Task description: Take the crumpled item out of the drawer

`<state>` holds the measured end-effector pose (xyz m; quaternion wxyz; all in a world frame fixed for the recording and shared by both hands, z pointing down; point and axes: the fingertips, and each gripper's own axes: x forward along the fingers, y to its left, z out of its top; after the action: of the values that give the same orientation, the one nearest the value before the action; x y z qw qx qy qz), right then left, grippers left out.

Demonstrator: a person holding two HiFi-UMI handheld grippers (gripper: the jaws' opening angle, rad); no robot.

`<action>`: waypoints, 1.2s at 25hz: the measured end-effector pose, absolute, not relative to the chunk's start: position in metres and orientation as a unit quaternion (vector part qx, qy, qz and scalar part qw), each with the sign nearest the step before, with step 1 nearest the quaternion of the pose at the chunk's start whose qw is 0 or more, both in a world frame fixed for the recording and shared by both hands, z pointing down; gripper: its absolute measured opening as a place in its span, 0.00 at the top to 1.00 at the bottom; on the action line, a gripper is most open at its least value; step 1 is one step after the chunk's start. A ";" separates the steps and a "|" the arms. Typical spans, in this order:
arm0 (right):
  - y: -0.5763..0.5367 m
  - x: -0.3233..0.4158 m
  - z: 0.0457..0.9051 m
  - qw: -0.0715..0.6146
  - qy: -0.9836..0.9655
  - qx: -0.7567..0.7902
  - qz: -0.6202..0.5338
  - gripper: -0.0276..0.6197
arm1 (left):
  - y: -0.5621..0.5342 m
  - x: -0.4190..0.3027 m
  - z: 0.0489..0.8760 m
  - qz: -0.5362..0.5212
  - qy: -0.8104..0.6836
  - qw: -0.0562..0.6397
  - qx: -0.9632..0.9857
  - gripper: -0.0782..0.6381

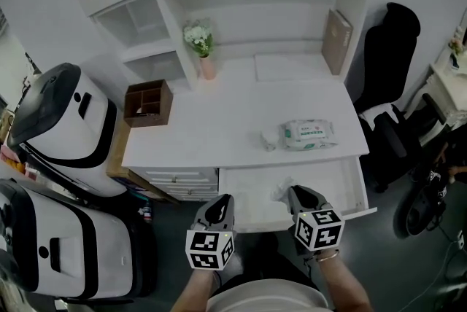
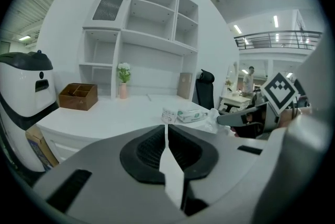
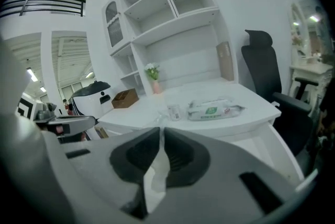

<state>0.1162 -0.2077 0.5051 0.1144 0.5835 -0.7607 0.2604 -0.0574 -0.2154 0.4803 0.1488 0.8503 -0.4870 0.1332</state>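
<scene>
The right gripper (image 1: 298, 194) pinches the crumpled wad (image 3: 155, 175) between its jaws, likely to lift it from the drawer (image 1: 252, 183) below. The left gripper (image 1: 221, 205) idles alongside, clenched empty.

Wipes pack (image 1: 309, 133) on desk (image 1: 219, 121), behind drawer (image 1: 248, 190)

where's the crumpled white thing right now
Head view: the crumpled white paper wad lies centre-right in the open white drawer, pinched in the right gripper.
</scene>
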 end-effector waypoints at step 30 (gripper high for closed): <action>-0.154 0.134 0.445 0.041 -0.739 0.637 0.216 0.93 | -0.205 -0.032 0.462 0.118 -0.446 0.119 0.879 0.88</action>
<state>0.1342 -0.1538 0.4450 0.0413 0.6370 -0.7389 0.2156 -0.0318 -0.2047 0.4616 0.1186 0.8791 -0.4462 0.1184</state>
